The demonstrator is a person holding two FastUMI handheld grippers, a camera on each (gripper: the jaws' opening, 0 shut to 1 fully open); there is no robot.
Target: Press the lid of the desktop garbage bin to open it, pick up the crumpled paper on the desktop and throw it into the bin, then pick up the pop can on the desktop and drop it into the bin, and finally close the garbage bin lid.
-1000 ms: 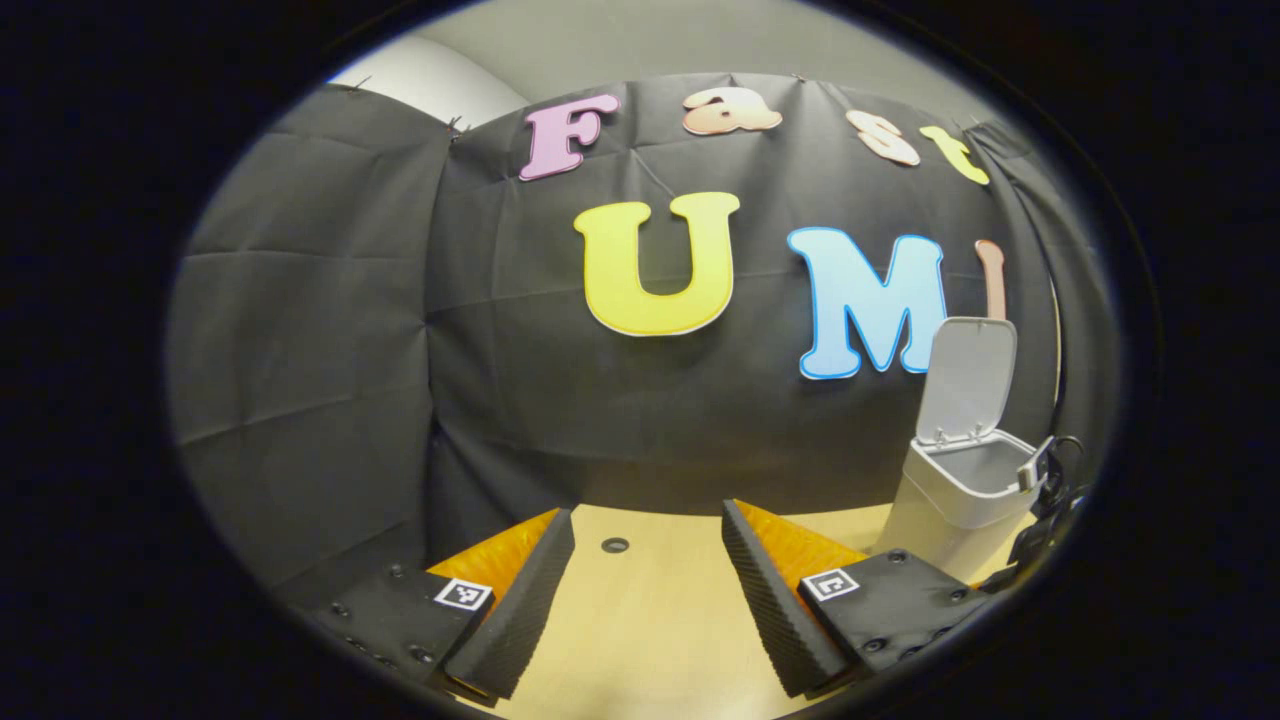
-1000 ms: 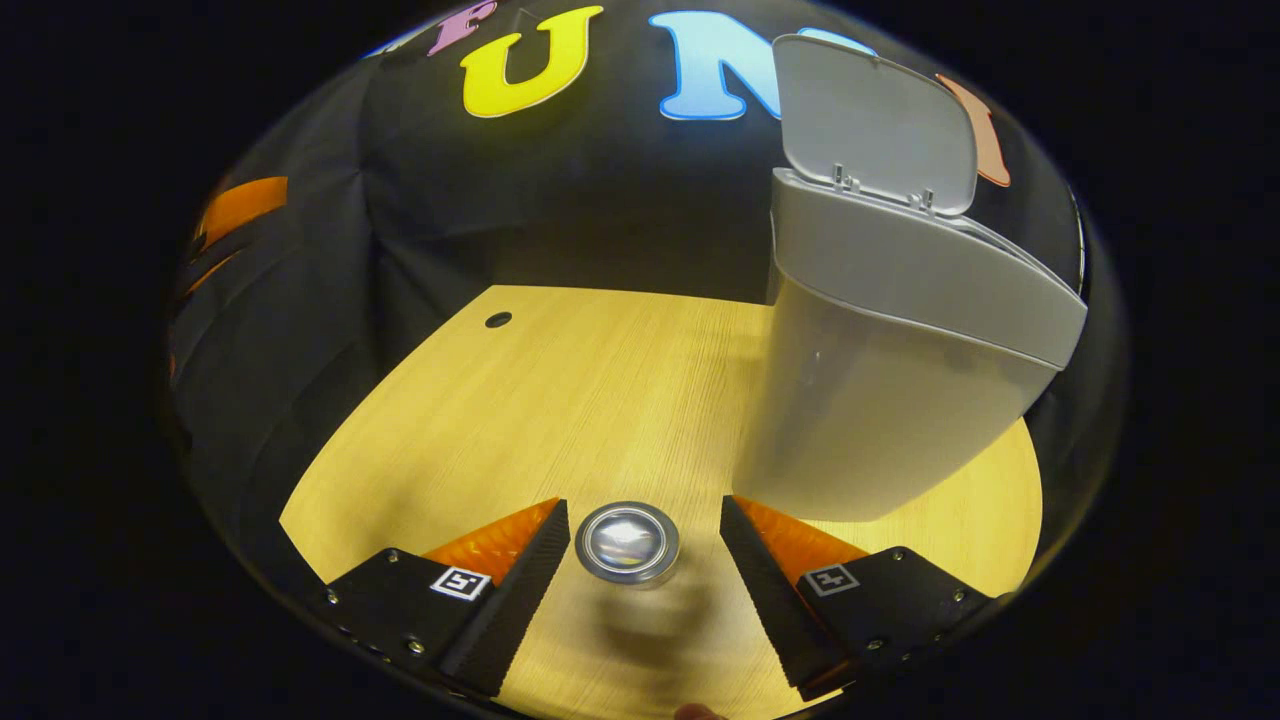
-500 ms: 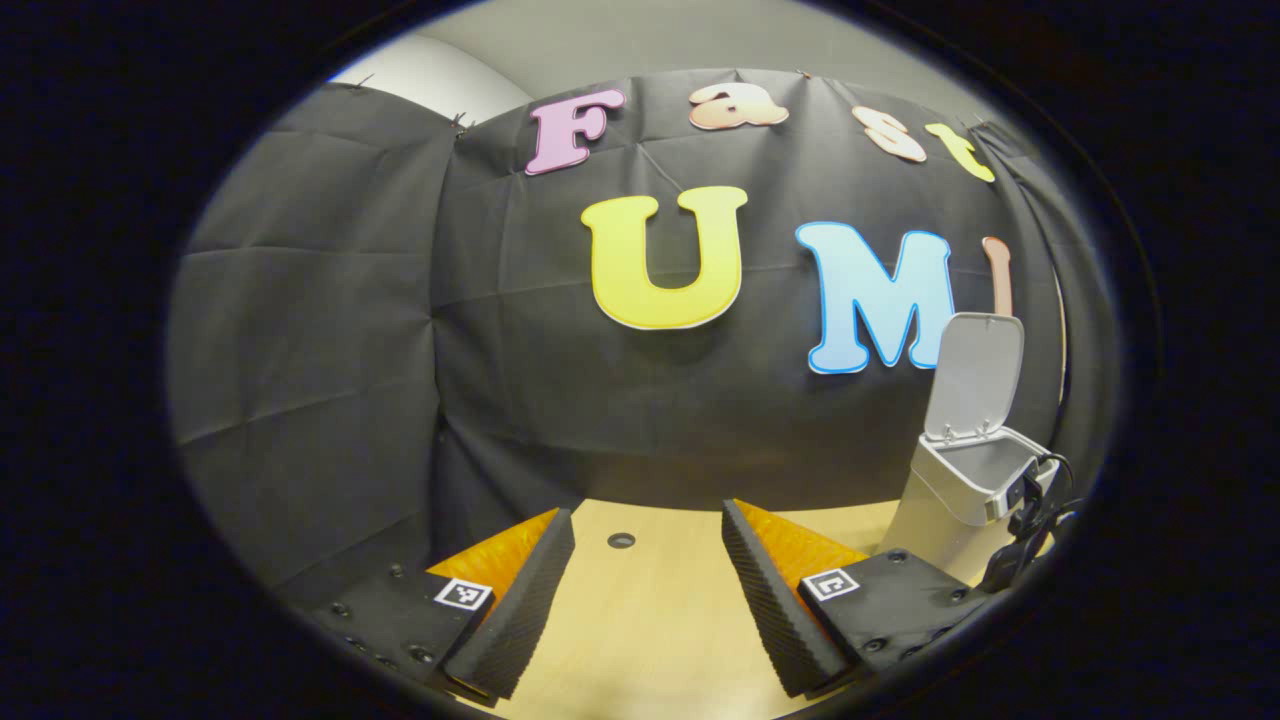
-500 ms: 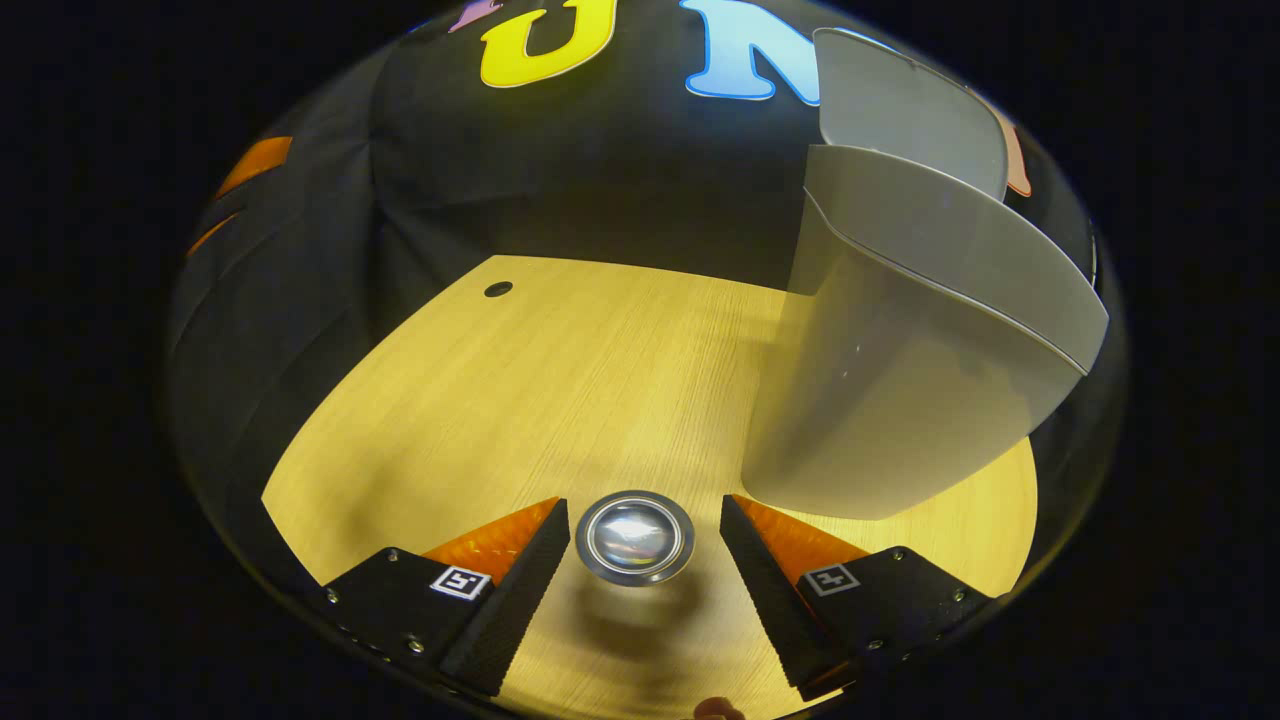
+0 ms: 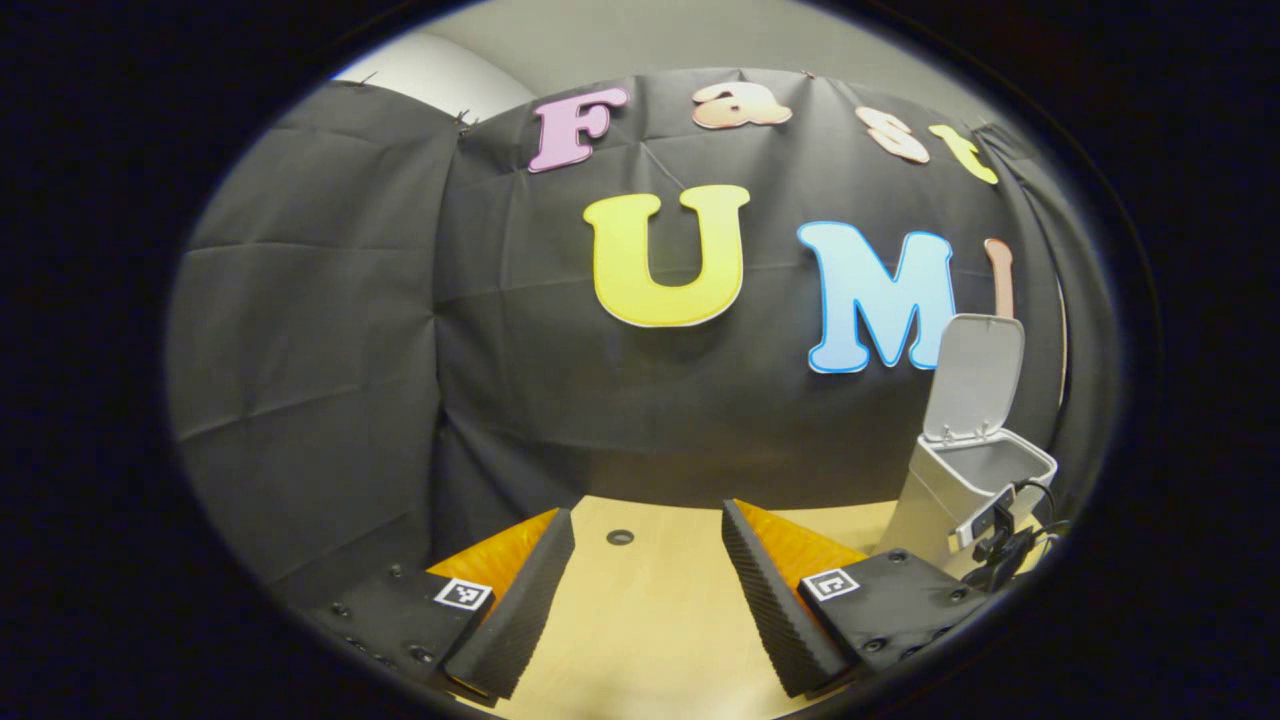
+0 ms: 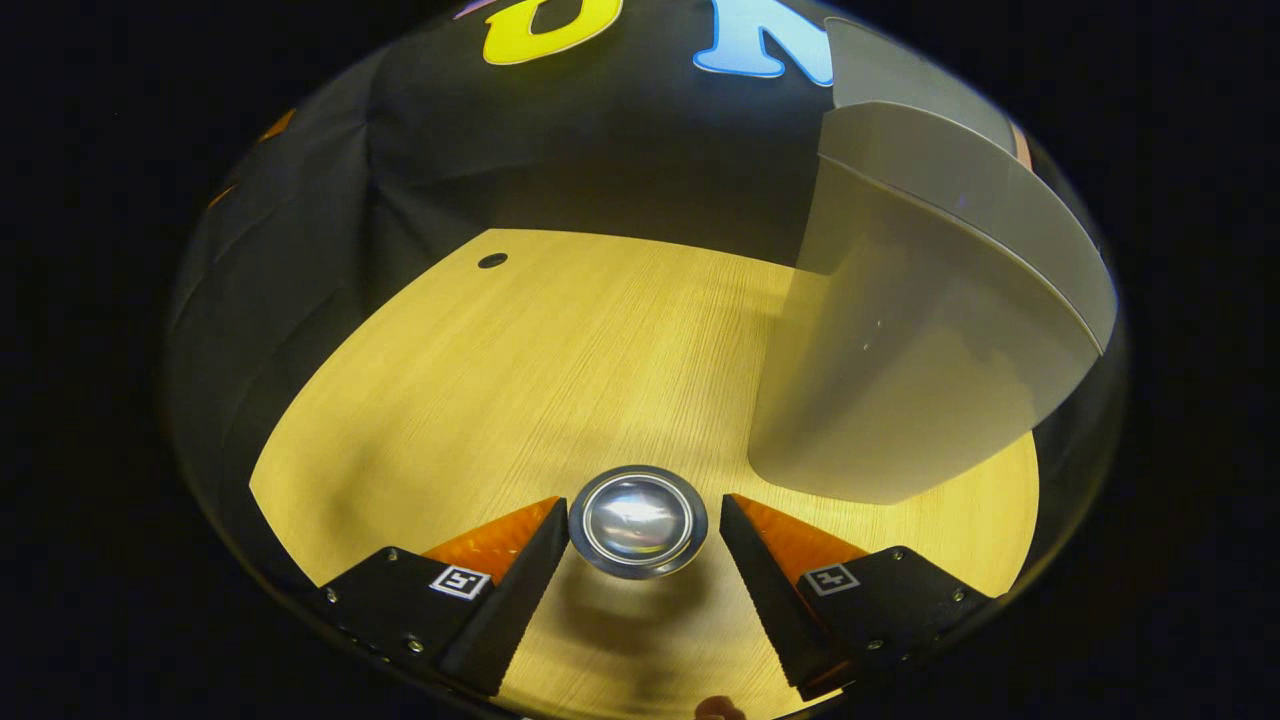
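Can point(image 6: 637, 520) sits on the desk point(image 6: 500, 400), seen end-on from above, right between the fingers of the right gripper point(image 6: 640, 590). Fingers are spread and bracket the rim on both sides; the left one looks at or nearly at the rim, the right one has a small gap. Not clamped yet, as far as I can judge. Straddling like this makes sense: centre the can first, then close, so it doesn't get knocked over or pushed sideways.

Bin point(image 6: 920, 340) stands just beside and beyond the can, to the right in the right gripper view. Lid point(image 5: 972, 375) is up, roughly vertical, mouth exposed, so the drop path is ready. No crumpled paper on the visible desk; my guess is it's already in the bin, but the inside isn't visible enough to confirm.

Left gripper point(image 5: 640, 600) is parked well off to the side, fingers apart, holding nothing, low over bare desk and facing the booth wall. Bin shows at the right edge of its view, with the right gripper's hardware and cable just beside it. Probably kept out of the way so the right side has room.

Step in hand, I'd say: can pickup. Next needs a firm squeeze. Smooth round metal, could slip or tip if gripped off-centre.
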